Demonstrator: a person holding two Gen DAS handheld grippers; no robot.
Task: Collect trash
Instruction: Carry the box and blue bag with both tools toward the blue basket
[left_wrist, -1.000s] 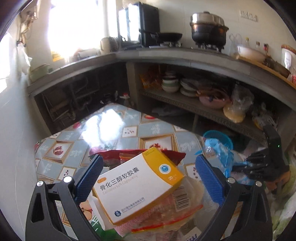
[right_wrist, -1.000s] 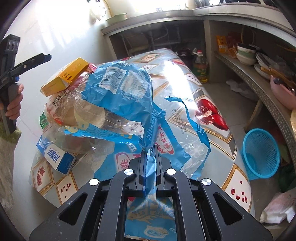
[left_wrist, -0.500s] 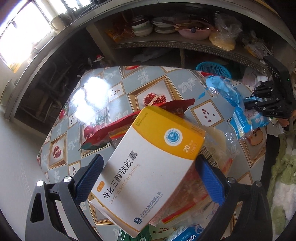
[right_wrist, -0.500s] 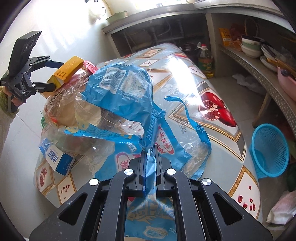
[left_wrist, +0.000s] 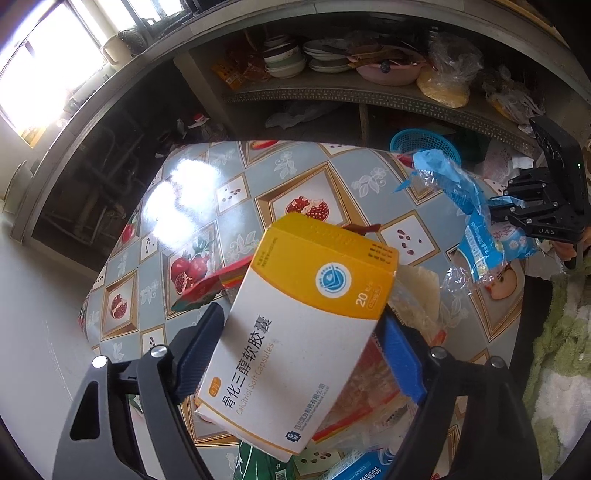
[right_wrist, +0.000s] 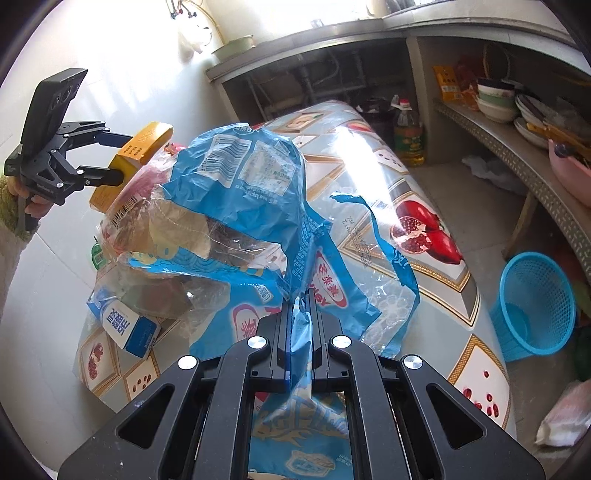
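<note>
A white and yellow medicine box (left_wrist: 295, 332) lies tilted on top of a pile of wrappers on the patterned table (left_wrist: 258, 177). My left gripper (left_wrist: 297, 317) straddles the box and its jaws are closing, with the blue pads (left_wrist: 199, 350) touching its sides. The right wrist view shows the same left gripper (right_wrist: 118, 157) clamped across the box (right_wrist: 144, 144). My right gripper (right_wrist: 299, 314) is shut on a twisted edge of a large blue plastic bag (right_wrist: 255, 166) that drapes over the pile. From the left wrist, the right gripper (left_wrist: 532, 214) holds the bag (left_wrist: 480, 236) at the table's right side.
Clear bags of wrappers (right_wrist: 166, 229), a red wrapper (left_wrist: 210, 284) and a blue and white carton (right_wrist: 129, 325) sit under the box. A blue mesh basket (right_wrist: 535, 302) stands on the floor past the table. A shelf of dishes (left_wrist: 332, 62) and an oil bottle (right_wrist: 406, 129) are behind.
My left gripper tilted down over the medicine box, rolled, and its fingers came in against the box's sides. The right gripper kept still with the blue bag pinched.
</note>
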